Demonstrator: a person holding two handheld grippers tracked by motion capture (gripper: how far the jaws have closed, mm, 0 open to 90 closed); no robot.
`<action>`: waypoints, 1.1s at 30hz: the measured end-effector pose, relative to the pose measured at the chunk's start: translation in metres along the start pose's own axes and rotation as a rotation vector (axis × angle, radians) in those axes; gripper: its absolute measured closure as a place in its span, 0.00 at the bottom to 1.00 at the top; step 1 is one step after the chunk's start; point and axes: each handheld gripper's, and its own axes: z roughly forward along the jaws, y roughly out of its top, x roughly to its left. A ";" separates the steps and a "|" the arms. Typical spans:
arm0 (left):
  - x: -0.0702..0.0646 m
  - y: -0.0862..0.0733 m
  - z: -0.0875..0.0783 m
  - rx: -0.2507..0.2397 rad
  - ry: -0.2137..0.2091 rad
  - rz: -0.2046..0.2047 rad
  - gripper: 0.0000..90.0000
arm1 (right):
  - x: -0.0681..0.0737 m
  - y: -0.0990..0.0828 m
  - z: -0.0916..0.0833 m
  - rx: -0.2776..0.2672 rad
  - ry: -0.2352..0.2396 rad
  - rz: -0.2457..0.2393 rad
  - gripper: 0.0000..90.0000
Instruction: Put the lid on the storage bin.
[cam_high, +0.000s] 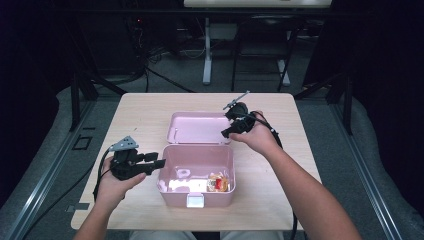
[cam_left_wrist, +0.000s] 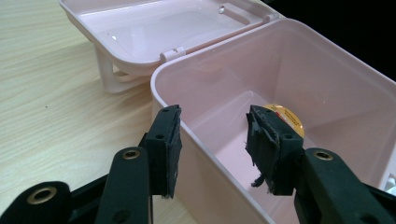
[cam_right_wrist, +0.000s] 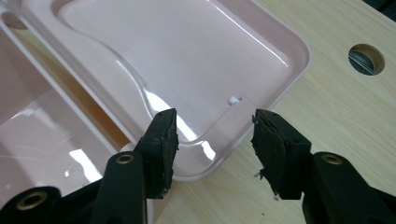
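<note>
We have a pink plastic box (cam_high: 196, 175) at the near middle of the table (cam_high: 140, 107), its lid (cam_high: 199, 127) thrown back flat on the far side, joined by a hinge. It looks light, stiff and glossy, so we expect it to slide on the wood and slip between smooth pads. The thin walls and the lid's raised edge seem the best places to pinch; the hinge and the white latch (cam_high: 195, 200) on the near wall look like the weak spots.

Our left gripper (cam_left_wrist: 212, 140) straddles the box's left wall, one jaw outside and one inside, with daylight on both sides, so it grips nothing. Our right gripper (cam_right_wrist: 212, 140) hangs released over the lid's right corner, not pinching it. Inside, a small wrapped item (cam_high: 218, 183) with a yellow and red label lies at the near right.
</note>
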 end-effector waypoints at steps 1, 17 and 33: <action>0.000 0.000 0.000 0.001 -0.003 0.002 0.61 | -0.001 0.000 0.001 -0.005 0.000 0.006 0.56; -0.003 -0.002 0.007 0.037 -0.005 0.015 0.68 | -0.014 0.002 0.018 -0.052 -0.040 0.105 0.56; -0.002 -0.004 0.008 0.062 0.032 0.037 0.80 | -0.026 -0.001 0.039 -0.094 -0.089 0.203 0.58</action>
